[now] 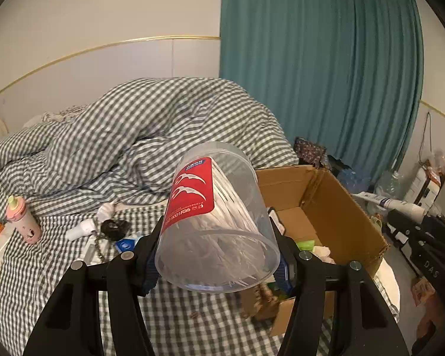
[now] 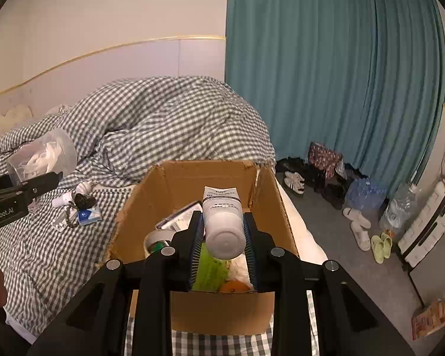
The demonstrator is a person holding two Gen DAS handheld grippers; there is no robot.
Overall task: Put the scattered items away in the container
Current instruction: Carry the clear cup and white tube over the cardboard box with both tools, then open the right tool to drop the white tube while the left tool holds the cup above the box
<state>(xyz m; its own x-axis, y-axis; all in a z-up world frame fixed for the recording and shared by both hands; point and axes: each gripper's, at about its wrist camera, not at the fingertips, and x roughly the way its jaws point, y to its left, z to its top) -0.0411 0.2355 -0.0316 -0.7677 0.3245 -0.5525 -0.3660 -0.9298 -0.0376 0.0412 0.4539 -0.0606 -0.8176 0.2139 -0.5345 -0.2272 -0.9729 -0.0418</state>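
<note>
My left gripper (image 1: 218, 255) is shut on a clear plastic jar (image 1: 216, 216) with a red label, full of white sticks, held above the bed left of the cardboard box (image 1: 341, 207). My right gripper (image 2: 222, 237) is shut on a white tube (image 2: 222, 219) with a white cap, held over the open cardboard box (image 2: 270, 195). The box holds a tape roll (image 2: 157, 241), a green packet (image 2: 210, 270) and other items. The left gripper with the jar (image 2: 44, 154) also shows at the left of the right wrist view.
On the checked sheet lie a pink bottle (image 1: 23, 219), a white small bottle (image 1: 80, 230), a black item with a chain (image 1: 114, 228) and a blue-white packet (image 2: 89, 215). A rumpled checked duvet (image 1: 151, 136) lies behind. Shoes and water bottles (image 2: 365, 195) are on the floor by the teal curtain.
</note>
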